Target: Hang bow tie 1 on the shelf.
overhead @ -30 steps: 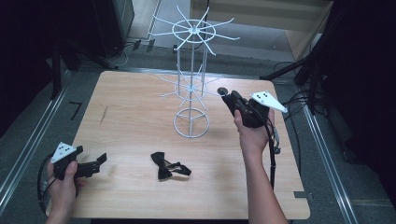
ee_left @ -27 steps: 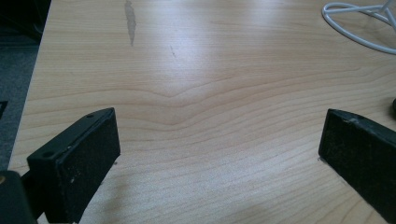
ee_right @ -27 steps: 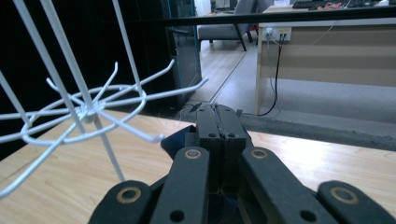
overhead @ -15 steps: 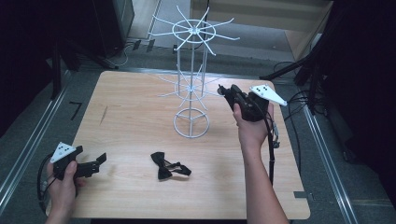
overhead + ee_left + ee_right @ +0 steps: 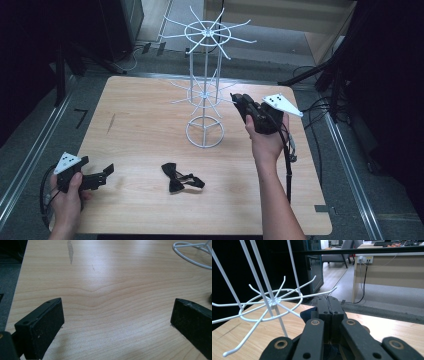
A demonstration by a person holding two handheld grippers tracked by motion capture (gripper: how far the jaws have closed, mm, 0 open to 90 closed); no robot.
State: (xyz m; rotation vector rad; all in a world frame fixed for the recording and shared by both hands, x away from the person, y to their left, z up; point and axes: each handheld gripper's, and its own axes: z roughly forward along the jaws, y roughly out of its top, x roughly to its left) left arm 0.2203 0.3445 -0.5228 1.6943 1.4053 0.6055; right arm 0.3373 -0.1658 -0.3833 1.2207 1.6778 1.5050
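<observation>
Right tongs slightly shifted; 1 bow tie

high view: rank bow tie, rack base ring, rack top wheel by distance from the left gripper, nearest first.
From the left gripper, at the table's near left corner:
1. Black bow tie, lying on the table just to its right.
2. Rack base ring, mid-table, farther right and back.
3. Rack top wheel, high on the white wire rack, farthest back.

White wire rack. Black bow tie on the light wood-grain bench, which bears a dark streak. Both grippers black, left gripper and right gripper, each topped by a grey plate.
</observation>
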